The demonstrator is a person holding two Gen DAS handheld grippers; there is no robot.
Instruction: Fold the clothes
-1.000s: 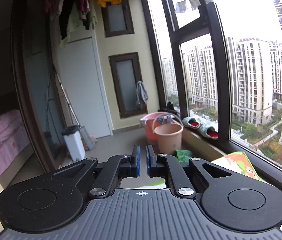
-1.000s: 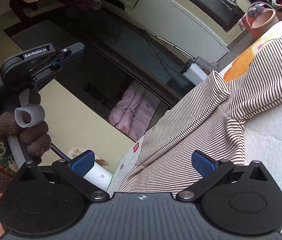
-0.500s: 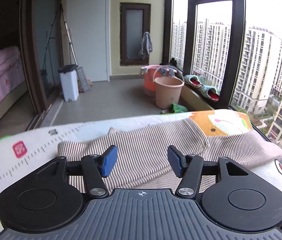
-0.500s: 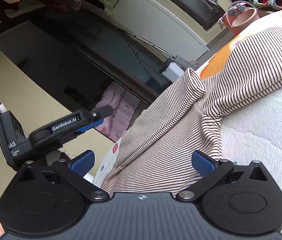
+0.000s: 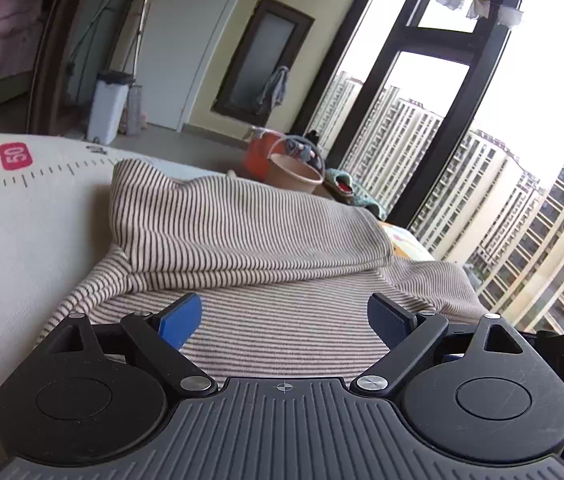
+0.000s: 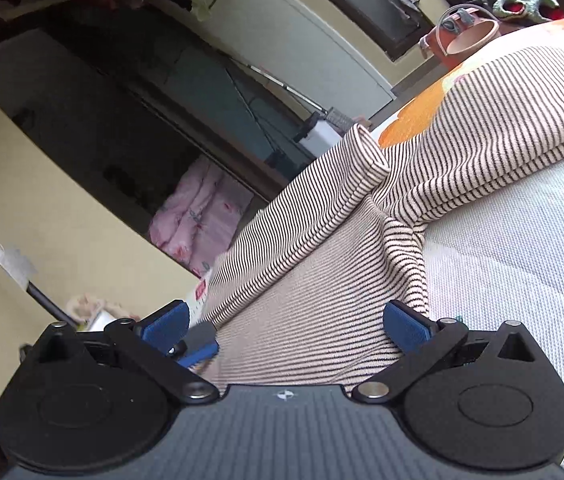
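A beige garment with thin dark stripes (image 5: 250,240) lies partly folded on a pale mat (image 5: 22,216); one layer is doubled over the rest. It also shows in the right wrist view (image 6: 322,280). My left gripper (image 5: 286,320) is open and empty, low over the garment's near edge. My right gripper (image 6: 286,326) is open and empty, low over the same garment's near part. A blue pad of the left gripper (image 6: 198,350) shows just beside the right gripper's left finger.
The mat carries a ruler print with a red 50 mark (image 5: 15,156) and an orange cartoon patch (image 6: 414,120). Beyond it are orange buckets (image 5: 286,164), a white bin (image 5: 108,106), a window wall (image 5: 434,120) and a pink bed (image 6: 198,216).
The left gripper opened wide and came down from facing the balcony to hover low over the garment. The right gripper moved closer to the garment and stayed open.
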